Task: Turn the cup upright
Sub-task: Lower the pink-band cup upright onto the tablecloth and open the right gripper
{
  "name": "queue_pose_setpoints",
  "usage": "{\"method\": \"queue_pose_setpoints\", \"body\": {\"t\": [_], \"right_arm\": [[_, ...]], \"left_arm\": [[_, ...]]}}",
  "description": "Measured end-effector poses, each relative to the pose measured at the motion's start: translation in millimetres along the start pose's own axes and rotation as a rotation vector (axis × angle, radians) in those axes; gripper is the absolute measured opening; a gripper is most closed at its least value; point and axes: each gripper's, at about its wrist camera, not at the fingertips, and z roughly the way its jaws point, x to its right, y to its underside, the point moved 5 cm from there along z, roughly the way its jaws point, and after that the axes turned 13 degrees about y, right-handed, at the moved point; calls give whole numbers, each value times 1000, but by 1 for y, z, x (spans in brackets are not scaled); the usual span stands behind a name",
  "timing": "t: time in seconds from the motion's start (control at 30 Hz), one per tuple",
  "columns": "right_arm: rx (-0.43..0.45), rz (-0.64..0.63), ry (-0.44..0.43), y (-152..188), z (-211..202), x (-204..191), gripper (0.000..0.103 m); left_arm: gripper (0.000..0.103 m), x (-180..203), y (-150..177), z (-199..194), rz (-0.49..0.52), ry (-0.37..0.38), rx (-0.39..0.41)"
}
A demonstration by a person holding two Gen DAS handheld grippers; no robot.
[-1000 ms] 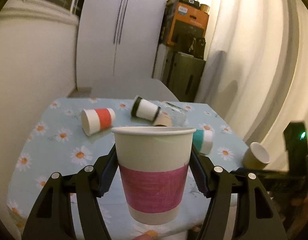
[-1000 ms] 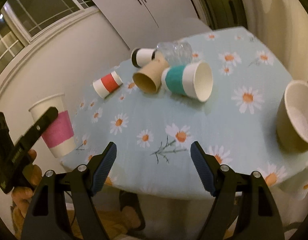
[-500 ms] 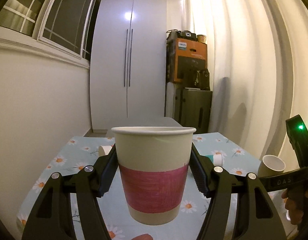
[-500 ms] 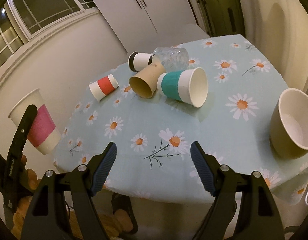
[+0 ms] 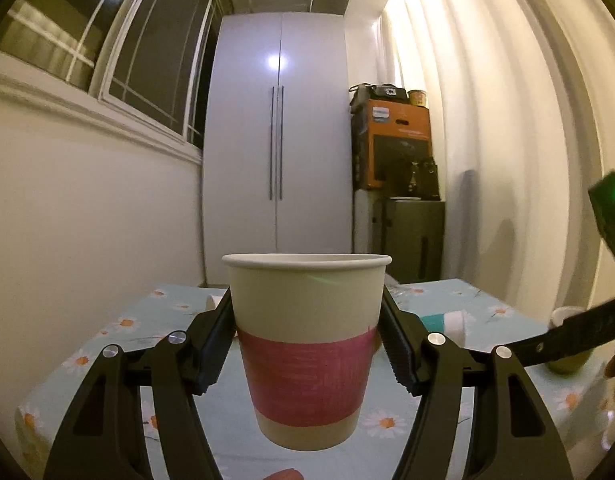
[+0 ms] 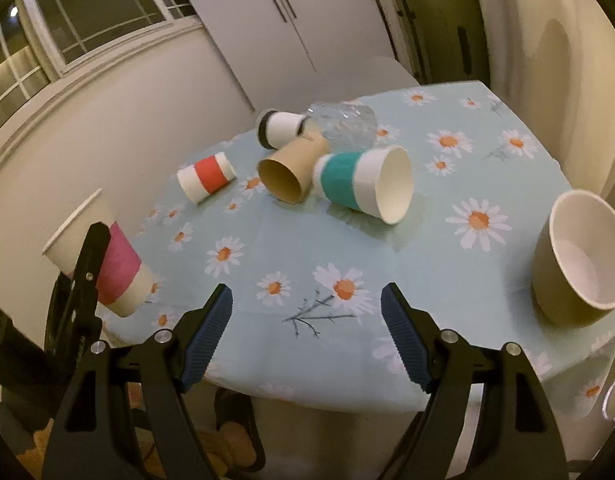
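My left gripper (image 5: 307, 344) is shut on a white paper cup with a pink band (image 5: 307, 352), held upright, mouth up, above the near left edge of the table. The same cup (image 6: 103, 260) shows at the left of the right wrist view, clamped in the left gripper's black fingers (image 6: 87, 268). My right gripper (image 6: 305, 336) is open and empty over the table's front edge. A cup with a teal band (image 6: 359, 184), a brown cup (image 6: 293, 168), a cup with a red band (image 6: 206, 176) and a white cup with a black rim (image 6: 279, 126) lie on their sides.
The table wears a light blue daisy cloth (image 6: 387, 260). A clear plastic bottle (image 6: 343, 122) lies behind the cups. An olive bowl (image 6: 575, 256) stands at the right edge. A white wardrobe (image 5: 277, 140), boxes and curtains stand behind the table.
My left gripper has tilted up and level with the pink cup, so the view shows more of the room. The right gripper has drawn back slightly and stays open.
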Motion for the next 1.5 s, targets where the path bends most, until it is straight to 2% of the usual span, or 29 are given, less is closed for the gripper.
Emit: {"method": "queue_pose_setpoints", "body": {"t": [0.17,0.33,0.83,1.0,1.1,1.27,1.47,1.5], "right_arm": [[-3,14,-2,-1,0,5,77],[1,17,-1,-1,-1,7,77],[-5,20,6,0,-2,11,77],[-5,7,18,2,-2,8,77],[-9,9,21,3,-1,8,77],[-21,7,26,3,1,8,77],[-17,5,30,2,2,9,77],[-14,6,30,2,1,9,77]], "left_arm": [[65,13,23,7,27,-16,-1],[66,14,41,13,40,-85,10],[67,11,67,28,68,-91,-19],[67,9,74,29,48,-83,-45],[75,4,78,29,9,-88,-62],[75,3,80,29,1,-86,-73],[89,5,74,22,-29,-68,-90],[95,5,72,20,-36,-66,-92]]}}
